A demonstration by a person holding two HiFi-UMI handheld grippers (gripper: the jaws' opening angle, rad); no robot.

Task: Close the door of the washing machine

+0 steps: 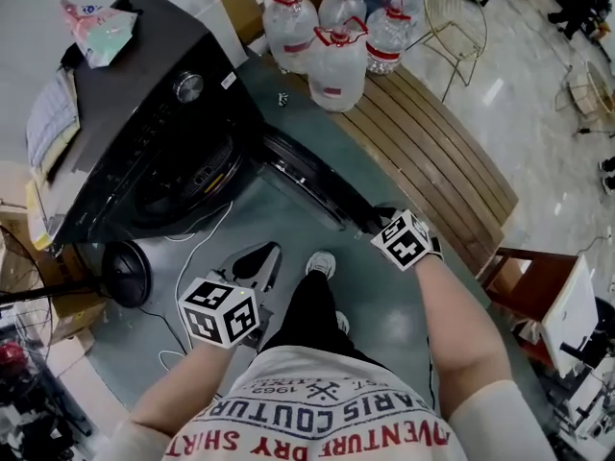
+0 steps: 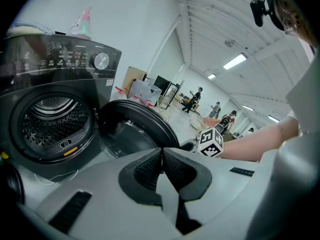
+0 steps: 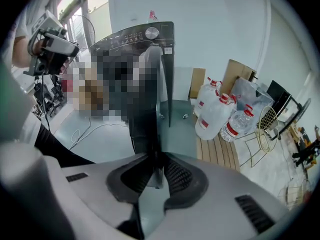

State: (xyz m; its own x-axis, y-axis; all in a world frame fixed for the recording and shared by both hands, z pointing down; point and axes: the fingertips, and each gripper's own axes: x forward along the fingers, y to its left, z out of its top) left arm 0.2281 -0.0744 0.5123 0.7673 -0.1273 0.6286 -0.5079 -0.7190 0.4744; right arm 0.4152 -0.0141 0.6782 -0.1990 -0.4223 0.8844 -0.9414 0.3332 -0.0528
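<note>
The door (image 1: 306,173) stands open beside the washing machine (image 1: 144,75), its rim pinched in the jaws of the right gripper (image 3: 156,170); the left gripper (image 2: 162,165) has its jaws closed on nothing. The thin rim could slip free mid-swing, leaving the door unlatched.

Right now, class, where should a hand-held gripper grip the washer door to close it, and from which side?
Grip the door at its free rim, farthest from the washer, coming edge-on: it stands open and the thin rim fits between jaws. The right hand-held gripper pinches there.
</note>
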